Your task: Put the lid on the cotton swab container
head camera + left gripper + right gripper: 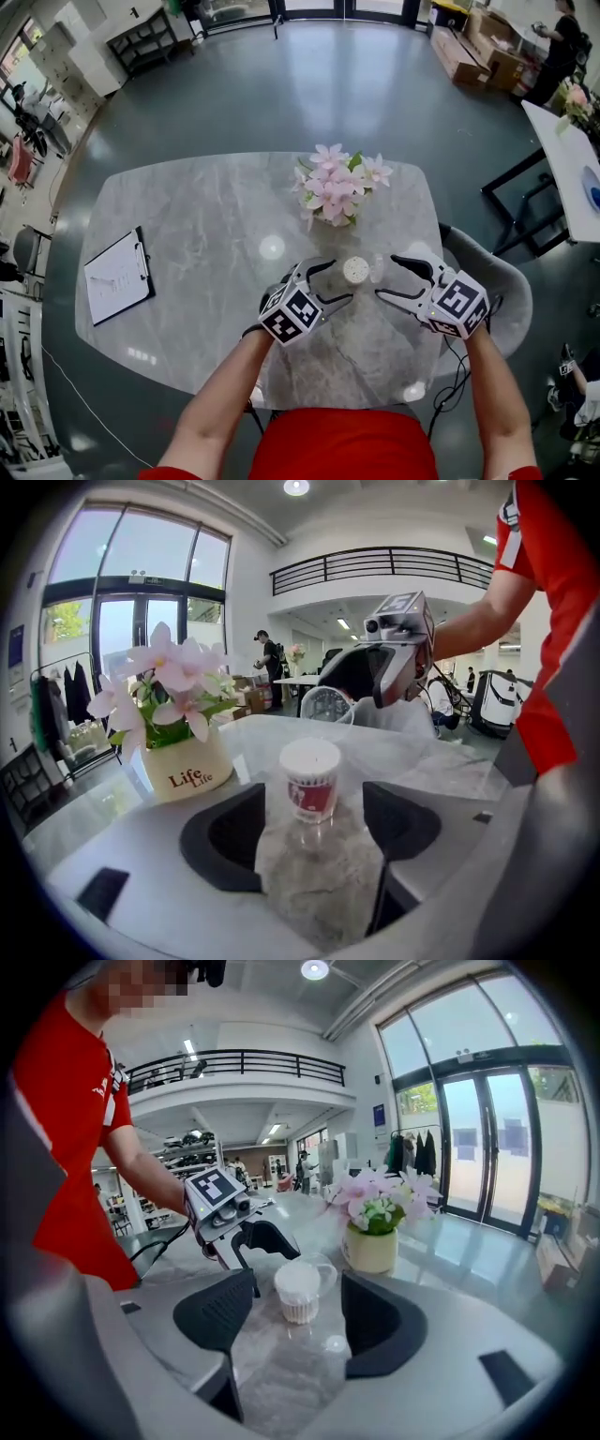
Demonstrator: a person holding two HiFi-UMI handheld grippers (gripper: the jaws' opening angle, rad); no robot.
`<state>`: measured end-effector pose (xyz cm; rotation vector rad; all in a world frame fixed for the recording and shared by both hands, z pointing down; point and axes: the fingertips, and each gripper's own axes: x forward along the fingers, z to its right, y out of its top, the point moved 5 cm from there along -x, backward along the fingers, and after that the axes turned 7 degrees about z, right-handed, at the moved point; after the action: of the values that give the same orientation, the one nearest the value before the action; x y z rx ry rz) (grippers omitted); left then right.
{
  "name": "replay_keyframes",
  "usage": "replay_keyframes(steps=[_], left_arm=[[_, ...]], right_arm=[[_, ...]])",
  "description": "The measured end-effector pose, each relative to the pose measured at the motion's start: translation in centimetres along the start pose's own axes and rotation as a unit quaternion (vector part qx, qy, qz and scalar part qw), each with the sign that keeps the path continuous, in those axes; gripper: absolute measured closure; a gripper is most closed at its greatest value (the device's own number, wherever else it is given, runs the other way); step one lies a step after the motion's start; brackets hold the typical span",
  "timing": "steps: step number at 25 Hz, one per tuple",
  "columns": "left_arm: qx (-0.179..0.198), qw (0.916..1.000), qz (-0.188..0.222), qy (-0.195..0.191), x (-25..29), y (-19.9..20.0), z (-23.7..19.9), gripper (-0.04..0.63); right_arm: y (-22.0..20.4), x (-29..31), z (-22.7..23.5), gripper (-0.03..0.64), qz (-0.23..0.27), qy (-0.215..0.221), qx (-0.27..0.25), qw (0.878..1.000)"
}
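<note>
Probably an open office or lab hall: tall glass doors [487,1147], a railed mezzanine [384,564], stacked cardboard boxes [473,52], polished grey floor [328,84].

The oval grey marble-look tabletop [187,234] is smooth and glossy, mirroring the lights. On it, the small round clear plastic cotton swab container [310,778] carries a shiny red label. Near the container, a cream glazed flowerpot [183,775] looks smooth. The left gripper [339,281] has matt black plastic jaws.
</note>
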<state>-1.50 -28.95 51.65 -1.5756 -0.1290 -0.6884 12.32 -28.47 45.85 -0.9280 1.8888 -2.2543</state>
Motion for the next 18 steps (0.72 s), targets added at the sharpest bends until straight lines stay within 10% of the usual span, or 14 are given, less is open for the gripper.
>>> replay_keyframes(steps=[18], left_arm=[[0.027, 0.9975, -0.021, -0.062, 3.2, -0.9, -0.2, 0.245]], right_arm=[[0.7, 3.6, 0.2, 0.367, -0.056, 0.112, -0.084, 0.989]])
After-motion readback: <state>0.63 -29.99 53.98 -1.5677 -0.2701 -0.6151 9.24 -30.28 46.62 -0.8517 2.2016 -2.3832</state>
